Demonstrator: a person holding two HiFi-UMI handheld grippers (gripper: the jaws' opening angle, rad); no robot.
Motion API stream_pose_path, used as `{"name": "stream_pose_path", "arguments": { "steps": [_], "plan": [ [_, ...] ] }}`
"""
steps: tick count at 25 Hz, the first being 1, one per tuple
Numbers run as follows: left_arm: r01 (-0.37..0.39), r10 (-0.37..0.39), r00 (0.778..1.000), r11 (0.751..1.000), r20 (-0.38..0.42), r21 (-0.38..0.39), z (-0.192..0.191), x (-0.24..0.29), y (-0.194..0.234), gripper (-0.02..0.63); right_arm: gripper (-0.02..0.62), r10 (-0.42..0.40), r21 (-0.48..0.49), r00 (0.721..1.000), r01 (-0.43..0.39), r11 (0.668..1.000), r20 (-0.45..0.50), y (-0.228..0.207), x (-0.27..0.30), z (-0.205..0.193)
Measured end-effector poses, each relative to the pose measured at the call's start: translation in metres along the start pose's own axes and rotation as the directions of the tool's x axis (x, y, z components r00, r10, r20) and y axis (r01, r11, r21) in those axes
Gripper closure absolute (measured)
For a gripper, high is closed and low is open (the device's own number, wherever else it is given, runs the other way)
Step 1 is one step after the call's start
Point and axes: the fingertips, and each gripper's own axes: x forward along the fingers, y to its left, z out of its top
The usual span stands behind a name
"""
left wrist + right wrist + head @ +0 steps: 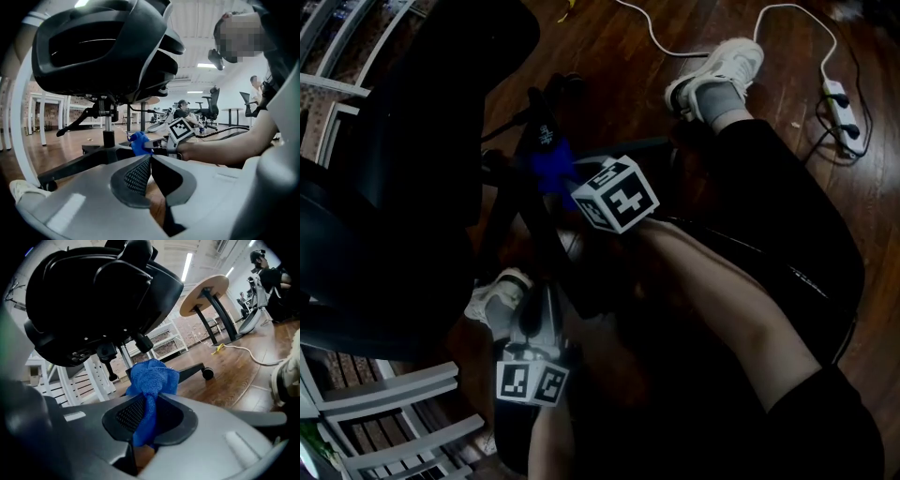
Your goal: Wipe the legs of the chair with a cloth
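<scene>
A black office chair (412, 141) fills the left of the head view, its seat (93, 296) overhead in both gripper views. My right gripper (558, 173) is shut on a blue cloth (548, 164), bunched between its jaws (152, 380), close to the chair's column and base. One chair leg with a caster (205, 373) runs out behind the cloth. My left gripper (542, 314) sits lower, near the floor, shut with nothing between its jaws (151, 159). It faces the column (108, 136), the base legs (79, 161), the cloth (139, 142) and the right gripper (180, 130).
The person's legs and white shoes (722, 70) lie on the dark wooden floor around the base. A white power strip (839, 103) with cables is at the far right. White slatted racks (394, 403) stand at the lower left. A round table (206, 294) stands beyond the chair.
</scene>
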Motion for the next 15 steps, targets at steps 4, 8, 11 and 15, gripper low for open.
{"name": "stream_pose_path", "arguments": {
  "steps": [4, 8, 11, 15],
  "plan": [
    [0.007, -0.006, 0.999, 1.000, -0.033, 0.020, -0.009, -0.007, 0.007, 0.601, 0.511, -0.020, -0.033, 1.000, 0.020, 0.999, 0.015, 0.008, 0.029, 0.015],
    [0.004, -0.004, 0.999, 1.000, -0.054, 0.007, -0.017, -0.011, 0.010, 0.601, 0.511, -0.077, -0.016, 0.997, 0.077, 0.997, -0.006, 0.005, 0.052, 0.015],
    [0.013, -0.013, 0.998, 1.000, -0.057, 0.001, -0.020, -0.009, 0.009, 0.601, 0.511, -0.092, -0.028, 0.995, 0.091, 0.995, -0.040, 0.005, 0.062, 0.010],
    [0.023, -0.023, 0.998, 1.000, -0.055, -0.002, -0.023, -0.006, 0.008, 0.601, 0.511, -0.093, -0.048, 0.994, 0.090, 0.995, -0.061, 0.007, 0.065, 0.006]
  ]
}}
